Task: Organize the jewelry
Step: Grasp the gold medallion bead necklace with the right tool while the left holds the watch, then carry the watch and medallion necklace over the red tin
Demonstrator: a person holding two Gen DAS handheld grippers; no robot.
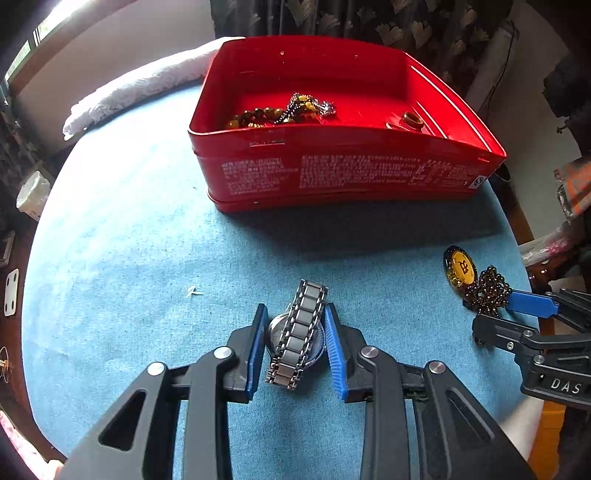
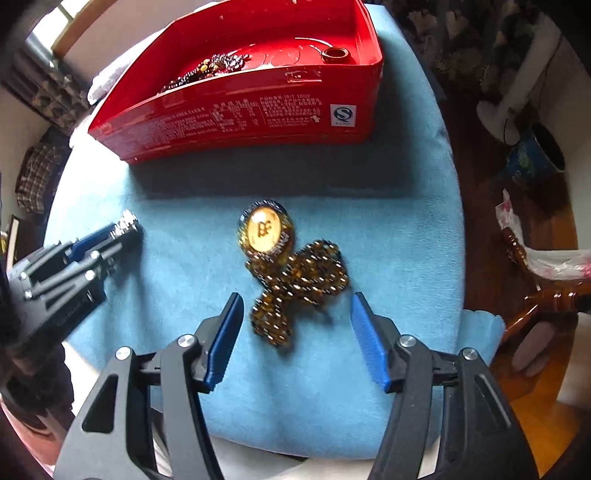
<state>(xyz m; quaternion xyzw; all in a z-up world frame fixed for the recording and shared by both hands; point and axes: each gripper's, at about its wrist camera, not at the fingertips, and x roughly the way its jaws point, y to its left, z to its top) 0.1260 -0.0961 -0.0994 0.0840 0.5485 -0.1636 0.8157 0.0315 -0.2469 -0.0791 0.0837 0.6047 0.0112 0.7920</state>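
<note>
I'm over a round surface covered in a blue cloth, with a rolled white towel behind the red tin and dark leaf-patterned curtains beyond that. The tin sits open, holding beaded strands and a brown ring inside. In front of the tin, my left tongs are closed in on the steel-link watch, blue pads touching either side of its case. To the right of the tin's front, the gold pendant and its heap of brown beads lie on the cloth, with my right tongs spread wide, the beads just reaching between the tips. White print covers the tin's front, too fine to read, beside a "QS" mark. The right tongs' body reads "DAS".
</note>
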